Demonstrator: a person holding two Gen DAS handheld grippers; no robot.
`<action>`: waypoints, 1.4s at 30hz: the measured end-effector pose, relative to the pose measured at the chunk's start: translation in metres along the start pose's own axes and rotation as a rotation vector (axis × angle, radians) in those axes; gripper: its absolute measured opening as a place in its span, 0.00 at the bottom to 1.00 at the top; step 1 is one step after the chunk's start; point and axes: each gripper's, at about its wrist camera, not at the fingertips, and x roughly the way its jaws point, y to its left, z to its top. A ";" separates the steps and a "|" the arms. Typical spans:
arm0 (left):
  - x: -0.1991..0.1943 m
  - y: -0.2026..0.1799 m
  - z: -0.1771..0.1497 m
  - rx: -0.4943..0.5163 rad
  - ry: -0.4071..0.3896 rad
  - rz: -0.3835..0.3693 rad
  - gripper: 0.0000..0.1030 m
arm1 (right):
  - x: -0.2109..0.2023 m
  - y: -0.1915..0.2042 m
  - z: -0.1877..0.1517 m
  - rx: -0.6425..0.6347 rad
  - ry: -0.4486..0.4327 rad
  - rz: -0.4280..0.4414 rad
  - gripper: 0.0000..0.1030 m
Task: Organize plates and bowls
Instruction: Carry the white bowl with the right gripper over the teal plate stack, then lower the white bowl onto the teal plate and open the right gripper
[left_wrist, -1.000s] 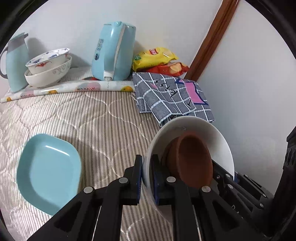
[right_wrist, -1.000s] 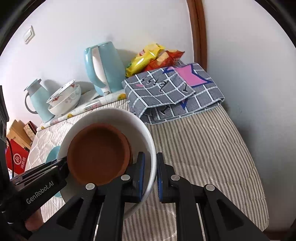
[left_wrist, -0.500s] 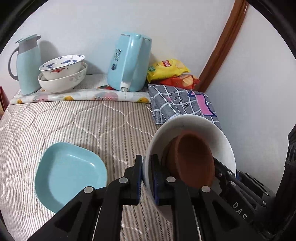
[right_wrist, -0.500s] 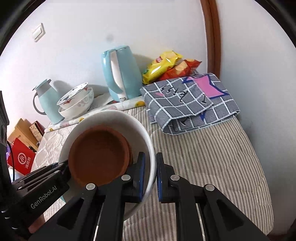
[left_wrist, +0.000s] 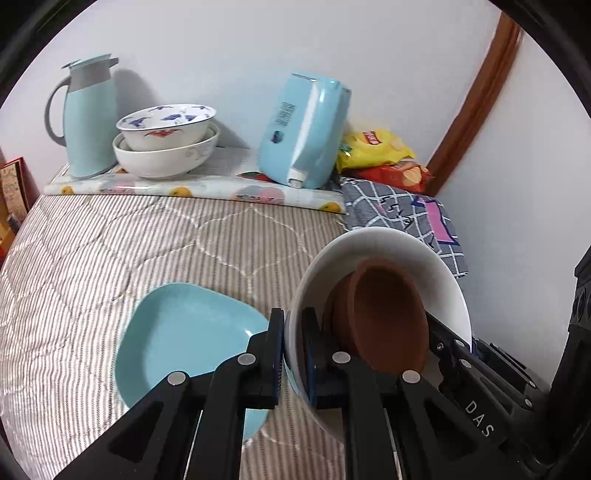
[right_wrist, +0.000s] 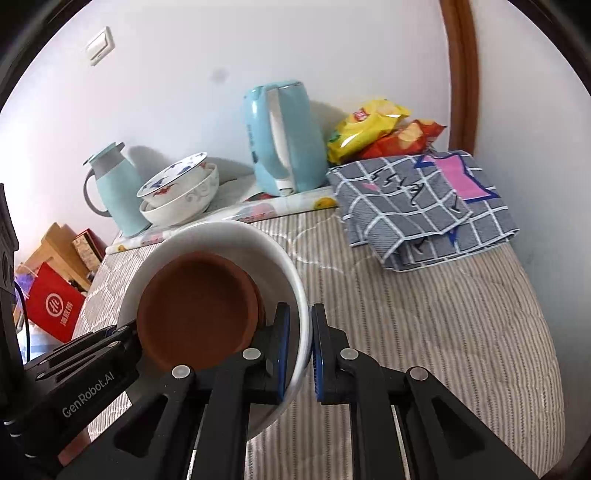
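A large white bowl (left_wrist: 388, 243) holds a brown bowl (left_wrist: 384, 317) inside it. My left gripper (left_wrist: 293, 354) is shut on the white bowl's left rim. My right gripper (right_wrist: 299, 350) is shut on its right rim, seen in the right wrist view with the white bowl (right_wrist: 236, 232) and brown bowl (right_wrist: 195, 306). Both hold it above the striped bed cover. A light blue square plate (left_wrist: 184, 332) lies on the cover, below left of the bowl. Two stacked patterned bowls (left_wrist: 166, 144) stand at the back, also in the right wrist view (right_wrist: 181, 192).
A blue kettle (left_wrist: 306, 129), a blue jug (left_wrist: 88, 114), snack bags (left_wrist: 380, 151) and a folded checked cloth (left_wrist: 402, 214) sit along the back wall. The wall is close on the right. A red bag (right_wrist: 51, 306) and boxes are off the bed's left side.
Both grippers have carried the white bowl leftward and back from the wall. The blue plate now lies closer under the left gripper, and the back items show more centrally.
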 end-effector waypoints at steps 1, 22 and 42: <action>0.000 0.004 0.000 -0.005 0.000 0.001 0.10 | 0.001 0.003 0.000 -0.001 0.002 0.002 0.11; 0.004 0.079 -0.013 -0.098 0.035 0.029 0.10 | 0.039 0.063 -0.020 -0.066 0.076 0.034 0.11; 0.030 0.113 -0.019 -0.139 0.078 0.045 0.10 | 0.080 0.083 -0.035 -0.084 0.139 0.039 0.11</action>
